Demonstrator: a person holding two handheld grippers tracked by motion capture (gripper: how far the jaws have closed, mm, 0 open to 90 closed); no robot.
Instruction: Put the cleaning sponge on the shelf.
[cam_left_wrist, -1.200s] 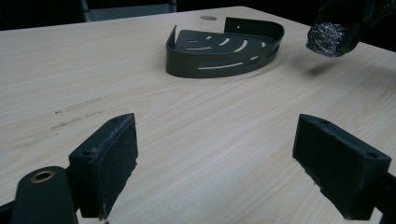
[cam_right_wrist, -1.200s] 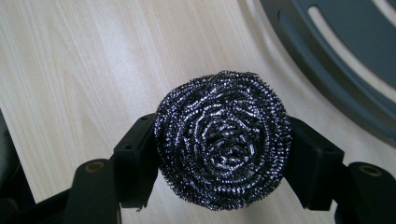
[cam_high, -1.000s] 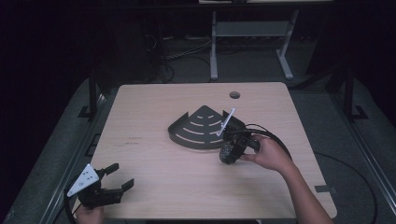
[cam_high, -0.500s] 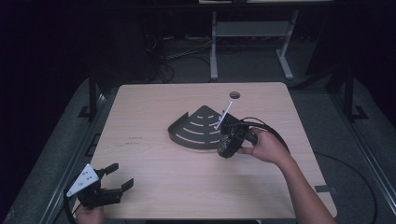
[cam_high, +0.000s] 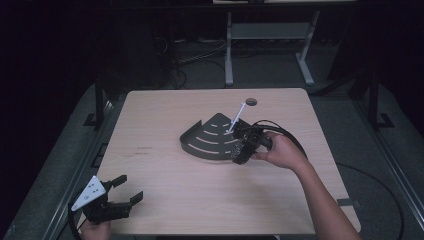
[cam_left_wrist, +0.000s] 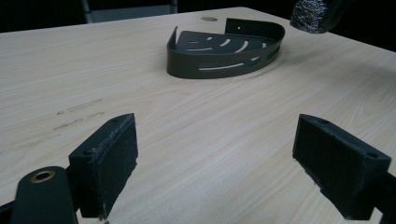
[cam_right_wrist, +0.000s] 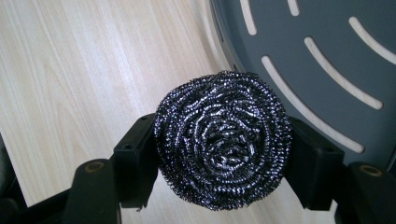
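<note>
Right gripper (cam_right_wrist: 223, 154) clamped on a round steel-wool scourer (cam_right_wrist: 223, 145), one black pad pressed against each side of the ball, held just above the edge of the dark slotted corner tray (cam_right_wrist: 327, 60). In the high view, same scourer (cam_high: 240, 151) at the tray's (cam_high: 210, 142) right-hand edge, near the middle of the wooden table (cam_high: 165, 195), with a thin white stick (cam_high: 236, 116) rising over the tray. Left gripper (cam_high: 116, 196) low at the near left corner of the table, well apart from the tray. Its jaws wide open, only bare wood between the pads (cam_left_wrist: 114, 158), nothing held.
</note>
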